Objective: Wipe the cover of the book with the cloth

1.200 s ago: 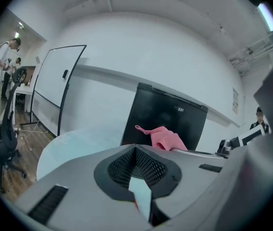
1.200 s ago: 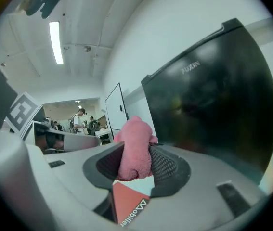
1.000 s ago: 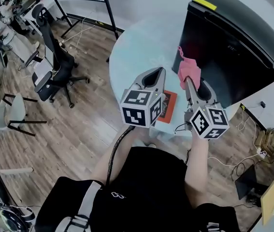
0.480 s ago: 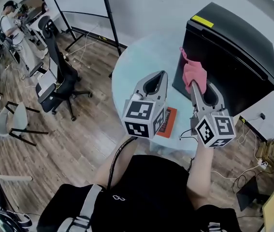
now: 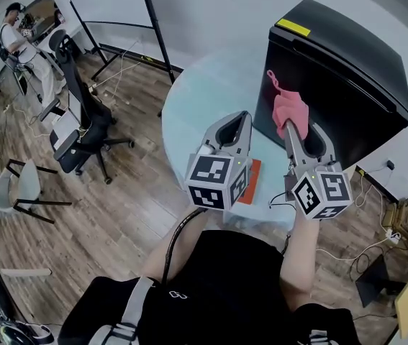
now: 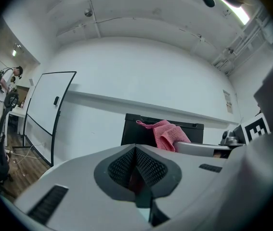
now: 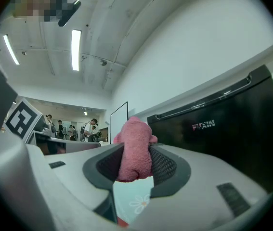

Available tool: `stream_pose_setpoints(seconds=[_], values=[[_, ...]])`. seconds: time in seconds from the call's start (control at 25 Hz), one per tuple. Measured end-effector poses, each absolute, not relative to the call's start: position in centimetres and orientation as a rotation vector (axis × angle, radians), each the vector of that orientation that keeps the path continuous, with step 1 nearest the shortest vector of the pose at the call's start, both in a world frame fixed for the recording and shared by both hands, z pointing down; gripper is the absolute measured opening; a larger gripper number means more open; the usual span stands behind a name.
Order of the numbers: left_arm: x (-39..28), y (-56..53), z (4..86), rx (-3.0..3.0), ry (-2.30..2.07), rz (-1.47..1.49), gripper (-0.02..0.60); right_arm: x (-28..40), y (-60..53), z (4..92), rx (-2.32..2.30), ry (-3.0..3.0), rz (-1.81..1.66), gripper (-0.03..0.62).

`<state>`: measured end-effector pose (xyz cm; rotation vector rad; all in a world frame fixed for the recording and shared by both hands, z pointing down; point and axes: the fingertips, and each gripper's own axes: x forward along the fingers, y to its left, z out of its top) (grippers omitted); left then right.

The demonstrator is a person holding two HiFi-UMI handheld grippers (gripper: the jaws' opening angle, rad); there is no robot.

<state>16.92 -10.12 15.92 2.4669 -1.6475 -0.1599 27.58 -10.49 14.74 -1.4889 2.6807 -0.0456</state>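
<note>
**A:** The right tool (image 5: 288, 123) is up in the air with its jaws clamped on the pink cloth (image 5: 287, 109). A bunched wad sticks out past the tip, and a tail flops off the far side.

**B:** And the left tool (image 5: 241, 115)?

**A:** Its jaws are pressed together with nothing between them. It hangs just beside the right tool, on that tool's left.

**B:** Where's the book (image 5: 250, 181)?

**A:** Flat on the table (image 5: 189, 99), below the left tool and back toward the person. It's mostly hidden under the tool's body, so only an orange-red strip shows. The cloth is well above it, no contact.

**B:** How will that cloth behave, you think?

**A:** Soft and light, terry by the look of it, so it'll squash and drag. I'd guess the bite is fine where it is, mid-wad. That leaves loose fabric past the tip to lay flat on the cover.

**B:** And the book?

**A:** Thin, stiff, probably light, maybe a slick cover on a smooth table. My bet is it slides under a wipe unless the left tool presses down on a corner, clear of the wiping path.

**B:** So no wiping yet?

**A:** Not from what I see.
</note>
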Motion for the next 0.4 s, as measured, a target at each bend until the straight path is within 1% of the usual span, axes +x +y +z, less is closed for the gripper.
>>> stream_pose_setpoints(seconds=[0.4], values=[[16.51, -9.88, 16.25, 2.449, -1.65, -0.162, 0.012, 27.34, -10.25, 14.51, -1.474, 2.687, -0.042, 0.152]])
